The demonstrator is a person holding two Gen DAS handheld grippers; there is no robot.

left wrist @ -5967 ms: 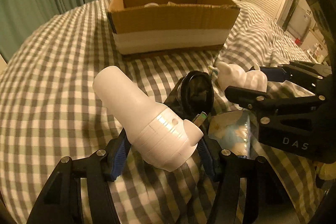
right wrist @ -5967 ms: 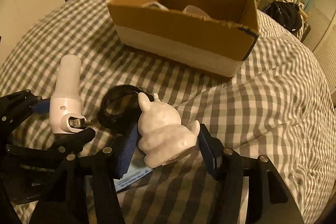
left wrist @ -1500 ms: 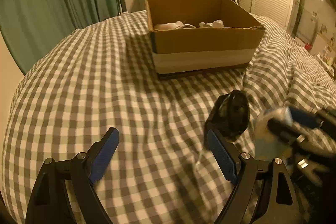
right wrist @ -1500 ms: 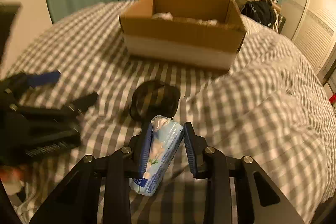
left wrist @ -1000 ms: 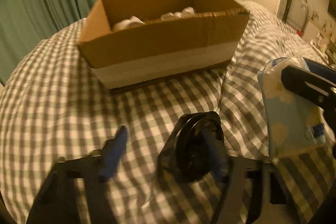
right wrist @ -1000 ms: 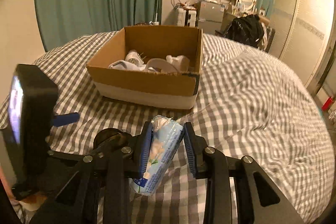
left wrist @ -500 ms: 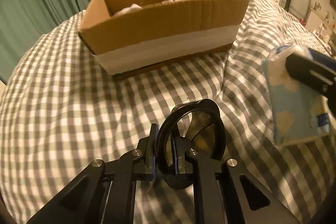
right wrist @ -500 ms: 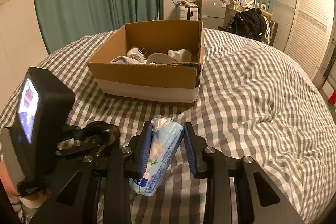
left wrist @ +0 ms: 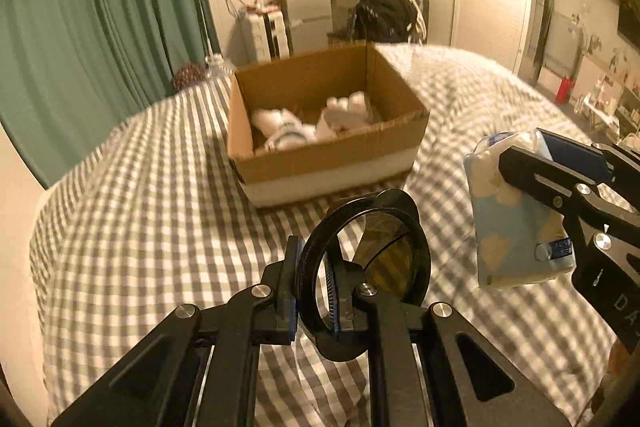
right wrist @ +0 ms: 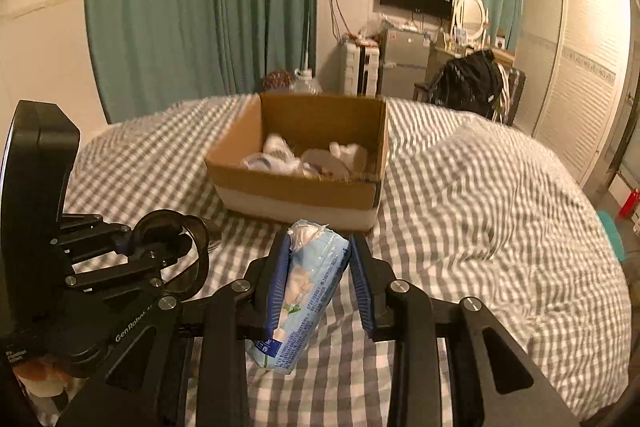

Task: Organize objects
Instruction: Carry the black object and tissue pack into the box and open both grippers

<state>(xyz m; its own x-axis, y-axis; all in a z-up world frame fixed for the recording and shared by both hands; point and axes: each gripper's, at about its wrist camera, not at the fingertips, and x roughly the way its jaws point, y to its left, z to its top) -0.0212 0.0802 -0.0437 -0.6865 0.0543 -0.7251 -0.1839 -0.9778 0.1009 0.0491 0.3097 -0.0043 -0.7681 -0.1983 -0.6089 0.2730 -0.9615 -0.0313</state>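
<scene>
Left tongs [left wrist: 313, 289] grip a black ring [left wrist: 362, 267]; right tongs [right wrist: 320, 283] clamp a tissue pack [right wrist: 304, 291], near a cardboard box [right wrist: 296, 187].

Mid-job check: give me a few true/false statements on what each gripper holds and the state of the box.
1. The left gripper is shut on the black ring. True.
2. The right gripper is open and carries nothing. False: it is shut on the tissue pack.
3. The cardboard box already holds white things. True.
4. The box sits on a wooden floor. False: it rests on the checked bedcover.
5. Both held things are inside the box. False: both are outside it, short of its near wall.
</scene>
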